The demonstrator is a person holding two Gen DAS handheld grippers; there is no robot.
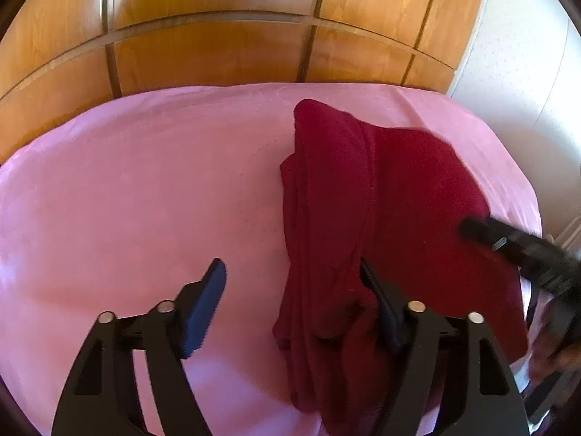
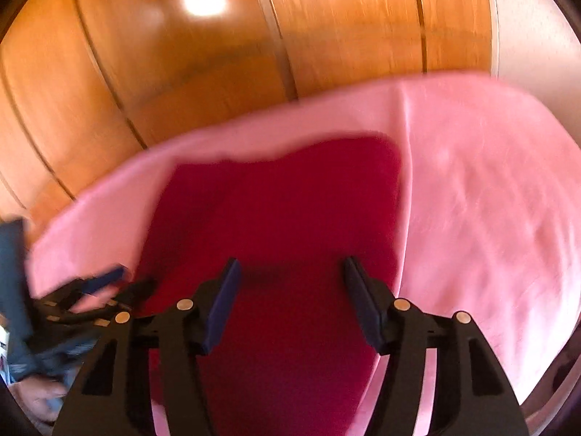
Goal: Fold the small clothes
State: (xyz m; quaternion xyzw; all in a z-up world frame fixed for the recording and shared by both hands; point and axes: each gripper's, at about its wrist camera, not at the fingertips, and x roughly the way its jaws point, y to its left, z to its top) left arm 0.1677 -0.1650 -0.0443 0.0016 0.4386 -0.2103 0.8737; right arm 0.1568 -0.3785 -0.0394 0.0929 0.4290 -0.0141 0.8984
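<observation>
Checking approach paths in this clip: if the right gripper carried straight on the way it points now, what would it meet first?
Most likely the dark red garment, which fills the gap ahead of the open right gripper; the pink sheet lies under it. Blur leaves the depth unclear.

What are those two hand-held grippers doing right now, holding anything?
Left hand-held gripper: open, holding nothing, at the dark red garment's edge.
Right hand-held gripper: open, holding nothing, above the garment.

Sheet (image 1: 127,189) left of garment (image 1: 363,200) — seemingly bare.
</observation>
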